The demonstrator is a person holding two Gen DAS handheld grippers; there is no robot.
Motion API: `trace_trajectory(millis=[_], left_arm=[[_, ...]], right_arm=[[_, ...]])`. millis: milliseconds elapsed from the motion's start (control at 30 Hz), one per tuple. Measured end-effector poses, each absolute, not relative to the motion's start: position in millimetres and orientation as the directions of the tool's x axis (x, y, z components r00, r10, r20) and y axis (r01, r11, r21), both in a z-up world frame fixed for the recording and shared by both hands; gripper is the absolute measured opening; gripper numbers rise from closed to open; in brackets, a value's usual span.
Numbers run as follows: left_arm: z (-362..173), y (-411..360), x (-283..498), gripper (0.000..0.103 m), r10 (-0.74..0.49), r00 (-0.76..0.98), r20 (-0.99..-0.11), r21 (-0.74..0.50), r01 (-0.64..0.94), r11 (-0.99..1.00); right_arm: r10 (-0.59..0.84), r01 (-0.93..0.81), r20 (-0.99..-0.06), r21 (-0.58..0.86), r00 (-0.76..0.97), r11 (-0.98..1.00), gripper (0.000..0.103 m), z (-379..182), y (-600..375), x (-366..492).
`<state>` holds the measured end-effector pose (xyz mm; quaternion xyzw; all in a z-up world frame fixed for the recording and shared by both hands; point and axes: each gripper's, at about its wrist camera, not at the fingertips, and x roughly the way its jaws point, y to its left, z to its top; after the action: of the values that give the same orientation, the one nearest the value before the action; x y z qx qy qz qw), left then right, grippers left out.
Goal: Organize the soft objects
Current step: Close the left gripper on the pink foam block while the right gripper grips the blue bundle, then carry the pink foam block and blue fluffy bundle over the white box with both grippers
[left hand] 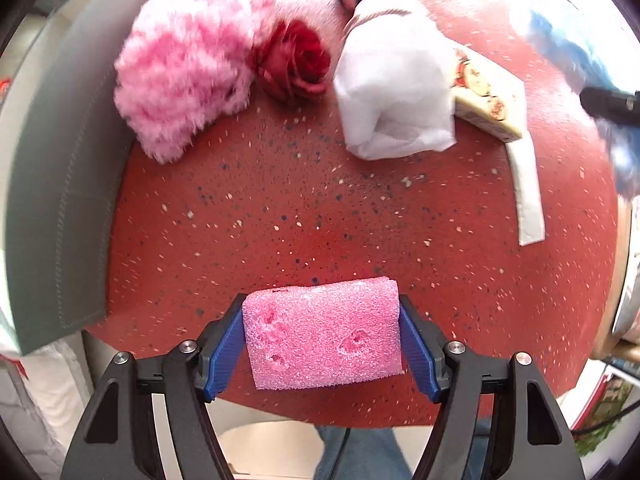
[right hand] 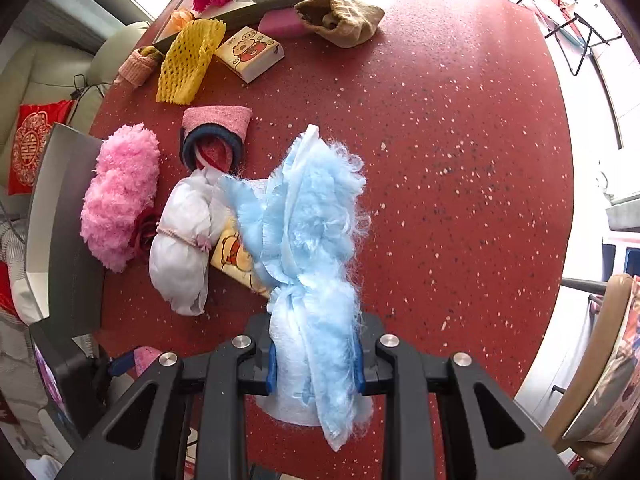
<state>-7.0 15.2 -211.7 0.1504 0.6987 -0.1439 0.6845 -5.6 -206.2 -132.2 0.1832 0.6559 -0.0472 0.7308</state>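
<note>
While the left gripper (left hand: 321,344) is squeezing a pink sponge (left hand: 322,332) between its 2 blue pads (left hand: 224,354), the sponge is hanging over the near edge of the red speckled table (left hand: 320,216). Further back on that table, a fluffy pink puff (left hand: 188,72) is lying next to a dark red rose (left hand: 296,60), and the rose is touching it. Just right of the rose, a white cloth bundle (left hand: 394,88) is sitting with a cord tied around it. A tissue pack with a cartoon bear (left hand: 488,96) is peeking out from under the bundle's right side.

The right gripper (right hand: 315,360) is clamping a fluffy blue duster cloth (right hand: 308,240), which is sticking up above the table in front of the bundle. Far back, a yellow foam net (right hand: 188,64) is lying beside another tissue pack (right hand: 250,54), and a tan sock (right hand: 344,24) is resting near a flat box (right hand: 224,16).
</note>
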Motion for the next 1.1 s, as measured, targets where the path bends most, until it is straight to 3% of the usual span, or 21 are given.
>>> trace_trajectory(millis=[500,1100], left_arm=[[-120,16,-8,0.072,-0.073,0.109,-0.991,-0.015,0.461,0.887],[-63,33,18,0.072,-0.116,0.252,-0.961,0.0,0.418,0.908]], right_arm=[[0.196,0.227,-0.975,0.214,0.1,0.95,0.029,-103,-160,-64],[0.116,0.119,-0.972,0.143,0.205,0.983,0.029,-53,-135,-33]])
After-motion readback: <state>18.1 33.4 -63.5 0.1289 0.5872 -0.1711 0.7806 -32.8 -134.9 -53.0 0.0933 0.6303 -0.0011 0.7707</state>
